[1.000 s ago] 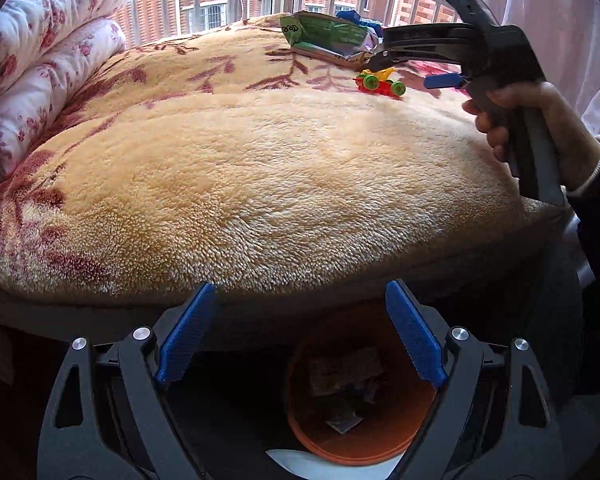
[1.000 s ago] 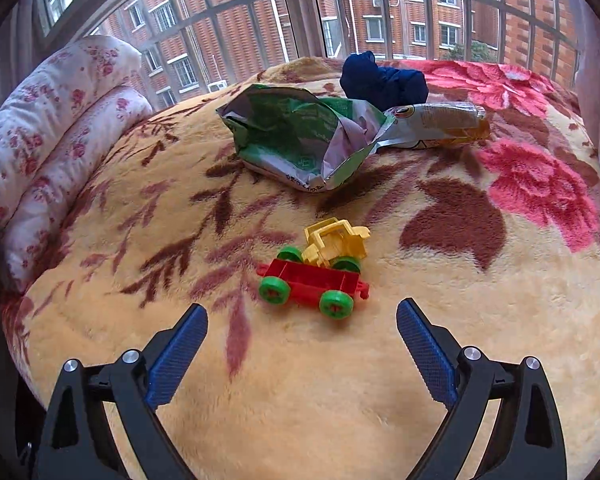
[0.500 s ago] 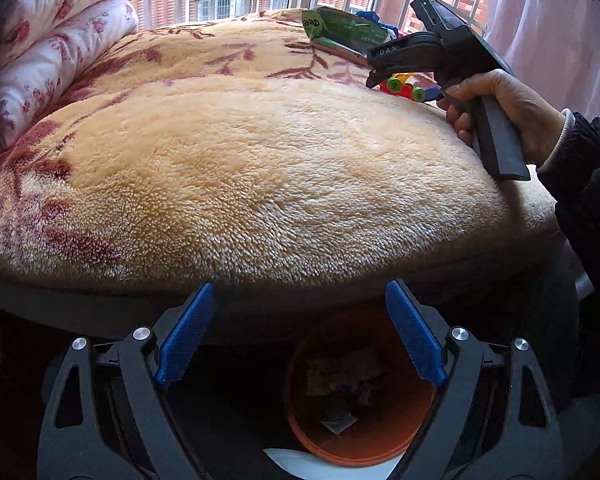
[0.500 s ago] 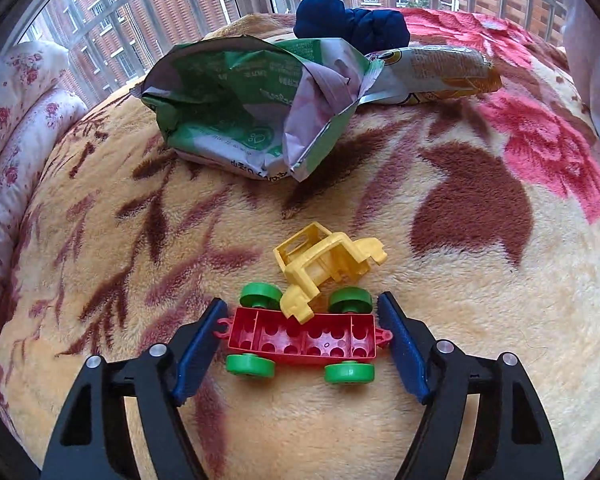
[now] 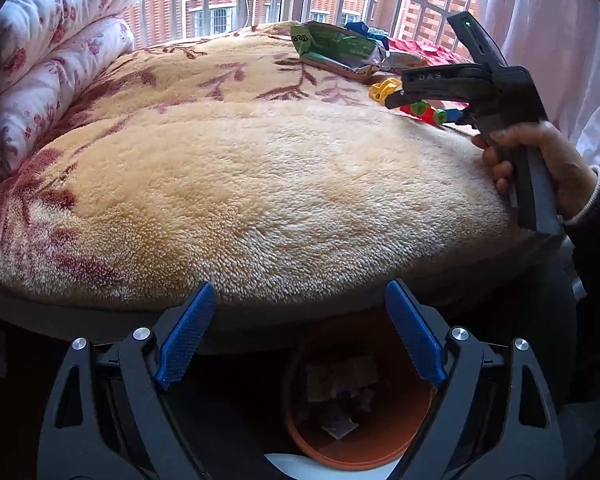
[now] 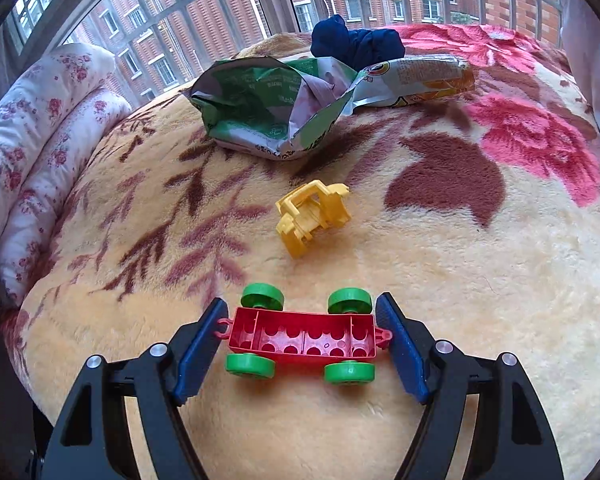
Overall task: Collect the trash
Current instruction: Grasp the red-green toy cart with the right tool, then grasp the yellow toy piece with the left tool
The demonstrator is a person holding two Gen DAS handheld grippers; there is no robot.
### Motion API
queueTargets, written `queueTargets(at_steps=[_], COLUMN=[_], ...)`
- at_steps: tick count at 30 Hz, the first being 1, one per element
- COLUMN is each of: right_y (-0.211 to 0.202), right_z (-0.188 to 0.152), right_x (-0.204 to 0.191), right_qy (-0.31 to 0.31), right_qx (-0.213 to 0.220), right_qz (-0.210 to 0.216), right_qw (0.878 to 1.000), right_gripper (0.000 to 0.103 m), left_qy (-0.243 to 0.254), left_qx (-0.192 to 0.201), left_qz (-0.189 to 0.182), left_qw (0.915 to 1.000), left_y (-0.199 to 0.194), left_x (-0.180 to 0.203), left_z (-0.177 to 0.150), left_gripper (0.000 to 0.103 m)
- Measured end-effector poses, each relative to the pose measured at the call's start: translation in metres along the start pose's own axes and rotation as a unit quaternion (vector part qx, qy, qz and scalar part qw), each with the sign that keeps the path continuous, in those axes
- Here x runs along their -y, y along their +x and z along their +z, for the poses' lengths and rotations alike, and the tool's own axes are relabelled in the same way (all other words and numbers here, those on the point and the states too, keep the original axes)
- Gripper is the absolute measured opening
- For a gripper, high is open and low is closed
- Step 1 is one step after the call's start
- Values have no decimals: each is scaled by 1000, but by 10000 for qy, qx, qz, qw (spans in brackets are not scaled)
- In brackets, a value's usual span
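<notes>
Fleecy cream blanket (image 6: 440,280) with maroon leaf prints and pink flowers covers the bed in both views. Rolled white floral quilts (image 5: 52,64) lie at the left edge, and barred windows (image 6: 220,12) at the top look onto red brick buildings. A white curtain (image 5: 548,40) hangs at the upper right of the left wrist view.

Compared with a second ago, the right tongs (image 6: 302,340) have come down over the red toy chassis (image 6: 304,338), narrowed, and now grip it by its ends, its green wheels clear of the blanket in the left wrist view. The yellow toy cab (image 6: 312,216), which sat on the chassis before, lies separately just above it in the frame. A hand (image 5: 540,168) holds the right tool at the right of the left wrist view.

Trash lies in the upper middle of the right wrist view: a crumpled green and silver snack bag (image 6: 268,108), torn open, touching an orange-printed wrapper (image 6: 420,80), with a dark blue cloth (image 6: 356,46) behind them.

Wide and empty, the left tongs (image 5: 300,340) hang unmoved over an orange bin (image 5: 360,440) at the bottom centre, paper scraps inside.
</notes>
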State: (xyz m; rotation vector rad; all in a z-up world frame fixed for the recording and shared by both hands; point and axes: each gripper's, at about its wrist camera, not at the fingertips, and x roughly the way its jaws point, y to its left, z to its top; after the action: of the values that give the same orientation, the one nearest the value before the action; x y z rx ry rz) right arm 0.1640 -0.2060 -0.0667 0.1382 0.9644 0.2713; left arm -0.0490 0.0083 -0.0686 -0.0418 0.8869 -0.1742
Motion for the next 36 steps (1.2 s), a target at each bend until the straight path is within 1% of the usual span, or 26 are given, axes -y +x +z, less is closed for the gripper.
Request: queueTargets(at_steps=[2,7,12,14,16,18,24,30,36], right_y=[-12,-46,-82,-96,-108,-118,-133,-137,-139], right_z=[-10,-29,-43,-49,-56,-63,-81,-88,-91], right_x=[5,20,44,53,61,68,80,86,87], right_qy=[-99,-335,-220,-126,-34,36,137,98,51], right_qx=[88,438,758,875,978,1073,1212,1310,1397], right_qz=[60,-54,-30,8,42,72,185,218,298], right_qw=[9999,9985,9969,9961,9952,9942,9924,9911,9897], right_gripper=[75,75,75,75,75,75,75,75,75], left_qy=[52,225,542,745,913,1087,1370,1364,977], left_qx=[46,194,267,275,276,217,-87,-358,-610], left_qz=[24,-34,-107,-181,-119,-198,-102,-190,-373], left_qw=[10000,9996,9981,9967,9954,9936,9905,9898,9926], left_y=[1,8,29,40,53,68,120,163,200], left_x=[3,14,36,49,62,74,99,112,113], left_z=[6,31,75,96,116,135,177,205,232], left_gripper=[85,85,85,85,85,85,85,85,85])
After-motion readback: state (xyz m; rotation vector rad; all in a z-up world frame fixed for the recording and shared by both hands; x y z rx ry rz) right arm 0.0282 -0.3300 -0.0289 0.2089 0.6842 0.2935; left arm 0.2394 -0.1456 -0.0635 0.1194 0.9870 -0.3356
